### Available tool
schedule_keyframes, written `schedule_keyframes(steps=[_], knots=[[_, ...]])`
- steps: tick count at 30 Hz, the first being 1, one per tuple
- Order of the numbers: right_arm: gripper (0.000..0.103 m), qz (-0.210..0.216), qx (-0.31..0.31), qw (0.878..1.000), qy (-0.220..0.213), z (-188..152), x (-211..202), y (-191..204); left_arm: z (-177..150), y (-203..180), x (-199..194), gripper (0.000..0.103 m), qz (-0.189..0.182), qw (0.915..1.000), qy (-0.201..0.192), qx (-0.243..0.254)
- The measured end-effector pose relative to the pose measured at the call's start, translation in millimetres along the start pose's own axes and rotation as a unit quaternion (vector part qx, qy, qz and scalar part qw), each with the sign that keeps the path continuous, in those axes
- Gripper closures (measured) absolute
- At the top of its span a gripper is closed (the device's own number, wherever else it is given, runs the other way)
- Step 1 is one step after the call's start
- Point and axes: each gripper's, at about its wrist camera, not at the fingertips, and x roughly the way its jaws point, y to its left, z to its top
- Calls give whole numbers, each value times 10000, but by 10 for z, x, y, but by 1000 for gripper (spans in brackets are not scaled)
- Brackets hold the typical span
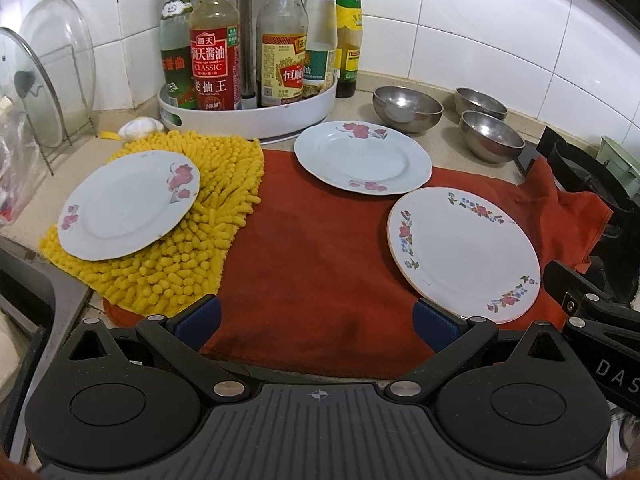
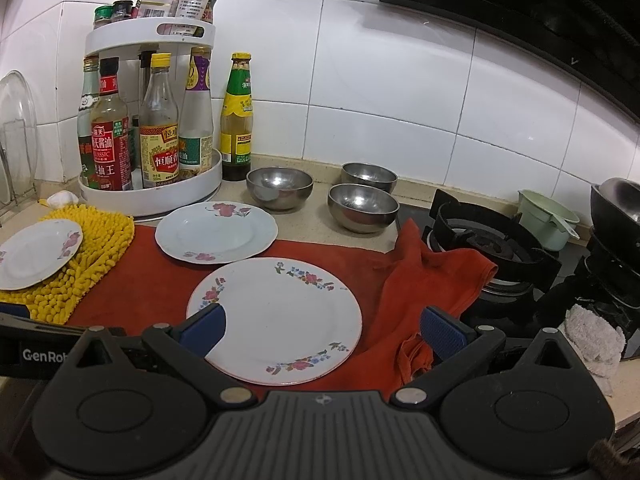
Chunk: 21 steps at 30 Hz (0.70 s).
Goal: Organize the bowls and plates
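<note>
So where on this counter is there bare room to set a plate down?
The red cloth is bare between the yellow mat and the near plate. A small counter strip lies between the middle plate and the bowls. The turntable corner and the stove side are crowded.

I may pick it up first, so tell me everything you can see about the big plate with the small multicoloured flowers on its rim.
The big plate is round, white, glossy like ceramic, with a thin reddish edge line and sprays of red, blue and green flowers in three spots on the rim. It looks empty and clean, lying flat and face up on the red cloth, nearest the right gripper, whose open fingers flank its near edge; contact cannot be told. No other plate touches it.
</note>
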Motion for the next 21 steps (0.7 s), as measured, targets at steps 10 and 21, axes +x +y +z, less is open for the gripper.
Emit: schedule_keyframes(steps=[10,21], knots=[[3,-76,-14,10000,21,19,-3,45,12,20,23,0,-43,10000,15,11],[3,-85,-18,10000,27,22,5,50,25,17,32,0,-31,10000,11,11]])
